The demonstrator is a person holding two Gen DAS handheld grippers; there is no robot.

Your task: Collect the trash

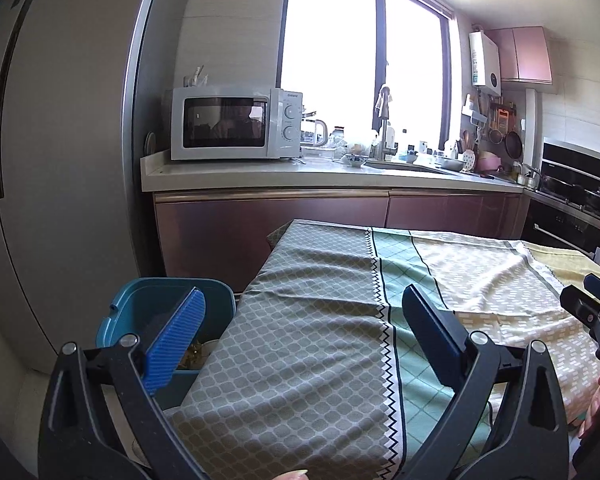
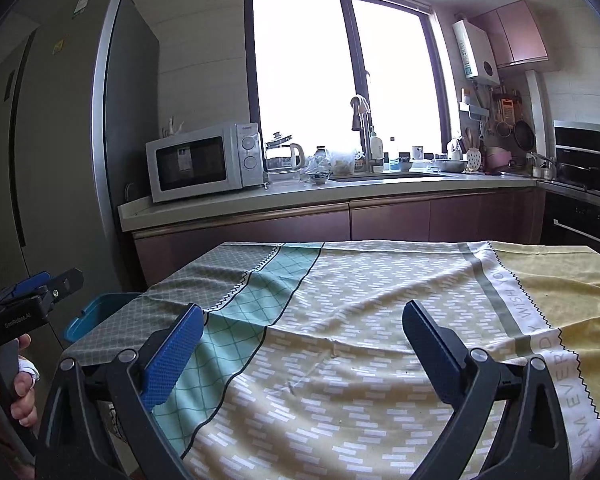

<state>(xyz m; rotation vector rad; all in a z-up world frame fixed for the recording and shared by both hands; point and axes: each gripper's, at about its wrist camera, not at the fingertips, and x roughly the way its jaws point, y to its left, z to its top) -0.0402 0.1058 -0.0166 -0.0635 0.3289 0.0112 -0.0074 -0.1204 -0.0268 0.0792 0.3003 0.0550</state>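
Kitchen bench (image 2: 340, 360) under a patterned cloth was seen bare of trash. Left gripper (image 1: 300, 320) and right gripper (image 2: 300, 340) were held wide open, both empty. Blue bin (image 1: 148, 308), beside the bench's left edge, held scraps. Collection was judged finished or nearly so; a last scan was needed next.

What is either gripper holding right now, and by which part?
Nothing. The left gripper and the right gripper are both open over the tablecloth, with no trash between their fingers.
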